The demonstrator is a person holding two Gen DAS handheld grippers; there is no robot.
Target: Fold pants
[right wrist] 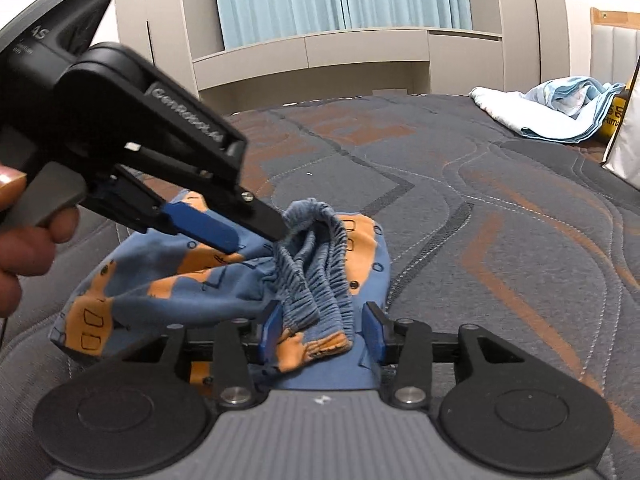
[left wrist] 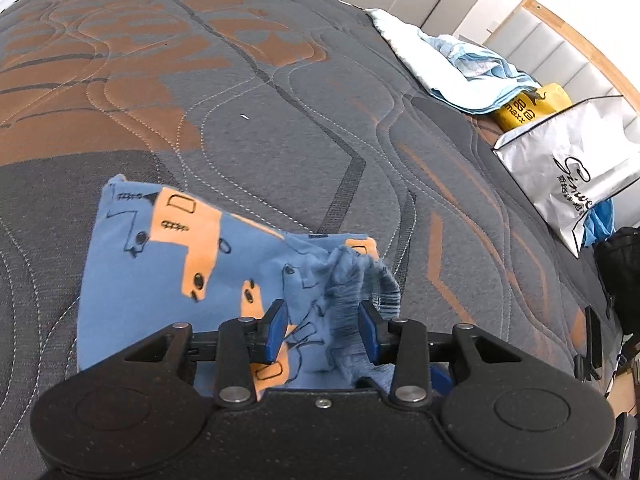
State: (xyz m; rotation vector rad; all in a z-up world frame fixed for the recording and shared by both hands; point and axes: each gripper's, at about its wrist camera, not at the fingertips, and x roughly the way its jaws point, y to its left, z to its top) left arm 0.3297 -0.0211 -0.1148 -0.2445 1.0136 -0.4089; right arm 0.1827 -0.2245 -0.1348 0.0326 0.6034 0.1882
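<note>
Small blue pants with orange truck prints (left wrist: 160, 272) lie bunched on the quilted mattress (left wrist: 240, 92). Their ribbed elastic waistband (left wrist: 352, 280) is crumpled between the open jaws of my left gripper (left wrist: 324, 324). In the right wrist view the same pants (right wrist: 168, 280) lie under my open right gripper (right wrist: 324, 324), whose jaws straddle the waistband (right wrist: 320, 264) and an orange hem. The left gripper (right wrist: 256, 236) reaches in from the upper left, its tips at the waistband's top. Neither gripper is closed on the cloth.
A pale blue folded cloth pile (left wrist: 460, 68), a yellow package (left wrist: 532, 108) and a silver bag (left wrist: 576, 160) lie at the mattress's right side by the headboard. A black object (left wrist: 620, 268) sits at the right edge. Curtains and cabinets (right wrist: 340, 20) stand beyond the bed.
</note>
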